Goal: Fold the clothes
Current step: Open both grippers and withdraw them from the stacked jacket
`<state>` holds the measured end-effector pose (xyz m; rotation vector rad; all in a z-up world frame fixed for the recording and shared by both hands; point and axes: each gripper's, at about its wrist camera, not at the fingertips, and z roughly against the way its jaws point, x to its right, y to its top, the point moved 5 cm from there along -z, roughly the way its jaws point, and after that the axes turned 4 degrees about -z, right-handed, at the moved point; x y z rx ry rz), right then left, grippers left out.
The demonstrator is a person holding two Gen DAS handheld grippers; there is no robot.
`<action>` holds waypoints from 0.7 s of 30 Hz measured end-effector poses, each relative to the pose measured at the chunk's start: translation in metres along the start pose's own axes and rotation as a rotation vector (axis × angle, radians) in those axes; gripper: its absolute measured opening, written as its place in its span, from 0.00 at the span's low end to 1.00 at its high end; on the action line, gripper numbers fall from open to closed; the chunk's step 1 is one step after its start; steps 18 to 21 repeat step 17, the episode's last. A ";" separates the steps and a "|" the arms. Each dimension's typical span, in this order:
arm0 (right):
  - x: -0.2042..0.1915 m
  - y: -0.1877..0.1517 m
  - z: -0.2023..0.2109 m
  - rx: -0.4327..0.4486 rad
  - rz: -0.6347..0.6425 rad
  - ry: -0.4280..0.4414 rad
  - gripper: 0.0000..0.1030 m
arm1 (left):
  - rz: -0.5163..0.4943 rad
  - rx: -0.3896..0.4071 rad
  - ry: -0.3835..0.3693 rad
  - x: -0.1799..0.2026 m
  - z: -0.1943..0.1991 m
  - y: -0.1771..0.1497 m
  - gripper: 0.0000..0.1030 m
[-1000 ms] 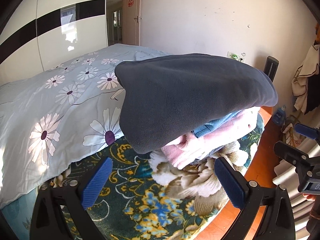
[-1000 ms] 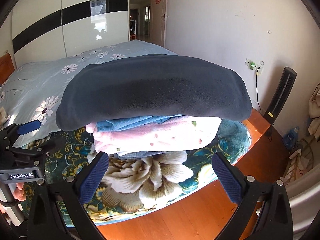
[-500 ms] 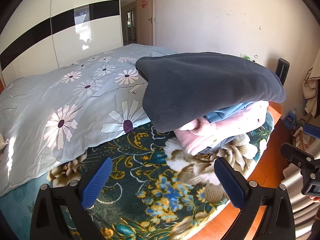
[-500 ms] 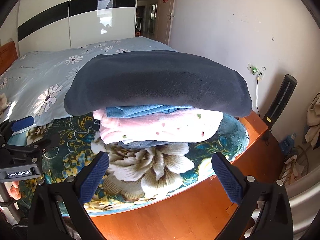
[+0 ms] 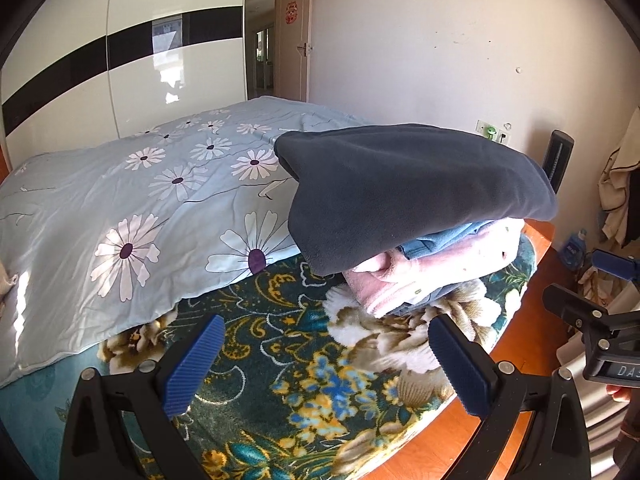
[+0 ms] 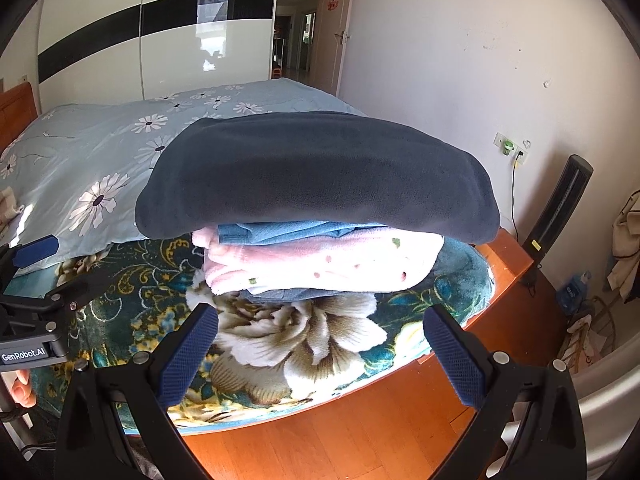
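Note:
A stack of folded clothes rests on the bed's corner. On top lies a dark grey fleece garment [image 5: 412, 184] [image 6: 320, 176], over a blue piece [image 6: 288, 232] and a pink fleece [image 6: 320, 260] [image 5: 432, 268], with a grey-blue one at the bottom. My left gripper [image 5: 324, 360] is open, held back from the stack above the floral blanket [image 5: 256, 380], nothing between its fingers. My right gripper [image 6: 320, 352] is open too, in front of the stack and below it, empty. Each gripper shows at the edge of the other's view.
A light blue daisy duvet [image 5: 132, 208] covers the far part of the bed. The orange wooden bed frame [image 6: 508, 264] and wooden floor [image 6: 320, 440] lie in front. A black tower heater [image 6: 560, 200] and hanging clothes [image 6: 628, 240] stand right, a wardrobe [image 6: 160, 40] behind.
Both grippers have drawn back and away from the stack, so it looks smaller and farther. The stack itself has not moved. Both stay open.

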<state>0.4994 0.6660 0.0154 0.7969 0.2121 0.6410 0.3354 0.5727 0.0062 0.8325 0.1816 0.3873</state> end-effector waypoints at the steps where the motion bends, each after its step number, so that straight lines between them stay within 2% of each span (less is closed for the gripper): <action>1: -0.001 0.000 0.000 0.000 0.001 0.004 1.00 | -0.001 0.002 0.001 0.001 0.001 0.000 1.00; 21: 0.001 -0.002 0.002 -0.009 -0.022 0.016 1.00 | -0.033 0.007 -0.013 0.015 0.008 -0.002 1.00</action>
